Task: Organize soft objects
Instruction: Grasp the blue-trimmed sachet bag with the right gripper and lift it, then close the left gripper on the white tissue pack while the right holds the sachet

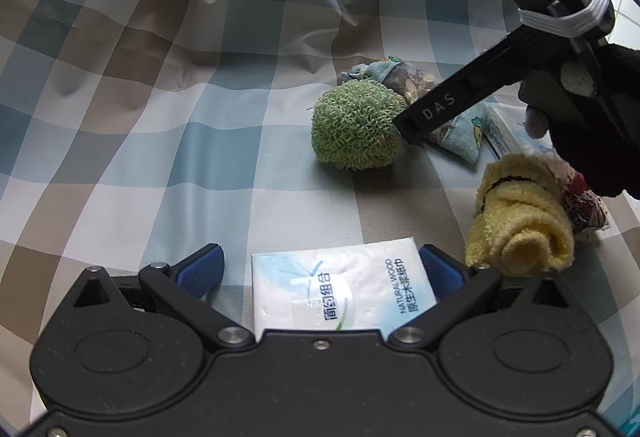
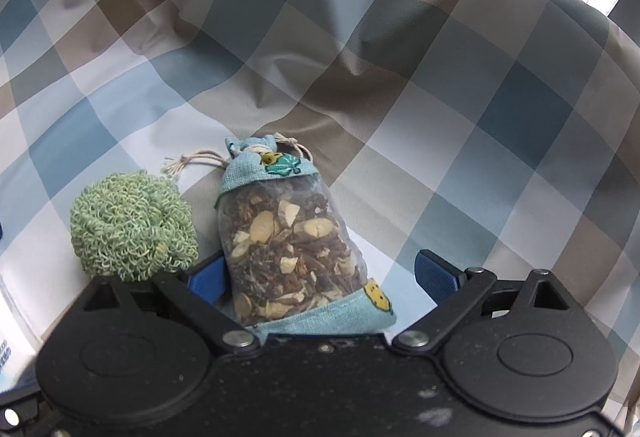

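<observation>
Right gripper [image 2: 318,271] first: jaws spread wide, nothing clamped. Between the blue pads lies the sachet [image 2: 288,241], a mesh drawstring pouch of dried slices with pale blue cloth ends. Its long axis runs straight away from me, bottom hem nearest the hinge, tied neck farthest out. It sits closer to my left pad, which looks to be touching or nearly touching its side (cannot tell which); the right pad stands well apart. As I judge it, closing here would pinch the pouch across its short width near the lower half, which suits a loose, shifting fill.

Left gripper [image 1: 322,275], likewise open wide, holds nothing. A tissue pack [image 1: 344,289] lies flat between its pads, printed face up, right edge near the right pad, a gap on the left.

Just beside the sachet, to its left, sits the green mesh scrubber [image 2: 132,225]; it would be easy to snag. From the left wrist view, a rolled yellow towel [image 1: 520,221] lies right of the tissue pack, with a small patterned bundle behind it, partly hidden.

Everything rests on a checked cloth [image 2: 460,141] in blue, tan and white, flat nearby, rising in rumpled folds farther back. Bright light at the far upper right; nothing more of the room shows.
</observation>
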